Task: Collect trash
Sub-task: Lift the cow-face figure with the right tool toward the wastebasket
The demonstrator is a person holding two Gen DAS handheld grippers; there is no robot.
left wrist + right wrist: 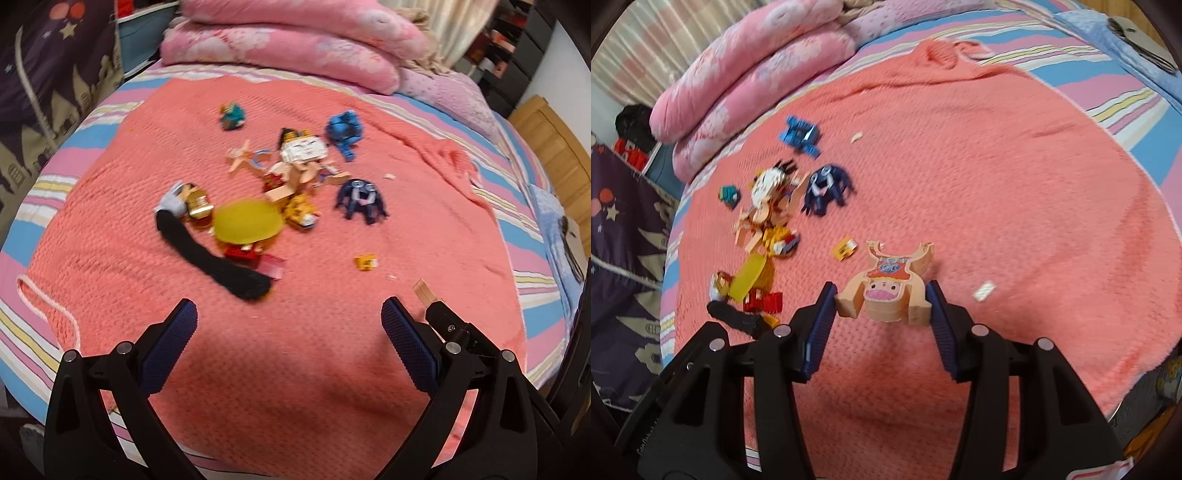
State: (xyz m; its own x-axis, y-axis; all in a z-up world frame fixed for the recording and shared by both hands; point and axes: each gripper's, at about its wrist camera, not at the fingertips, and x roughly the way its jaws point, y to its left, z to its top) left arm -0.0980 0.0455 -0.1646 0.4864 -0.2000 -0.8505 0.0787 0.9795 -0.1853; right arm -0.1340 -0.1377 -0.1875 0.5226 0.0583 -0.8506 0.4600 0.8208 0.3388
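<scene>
The right gripper (882, 299) is closed on a flat wooden cartoon figure with a pink snout (886, 291), pinched between its blue pads and held above the coral knitted blanket (1015, 184) on the bed. The left gripper (288, 321) hovers over the near part of the blanket, wide open and holding nothing. Farther off lies a loose heap of toys: a black sock (218, 254), a yellow disc (247, 221), a dark blue spider-like figure (360, 199) and a blue brick robot (345, 131). Folded pink quilts (295, 40) sit at the far end.

No legible text; faint embossed lettering on right tool (882, 295) body unreadable.
</scene>
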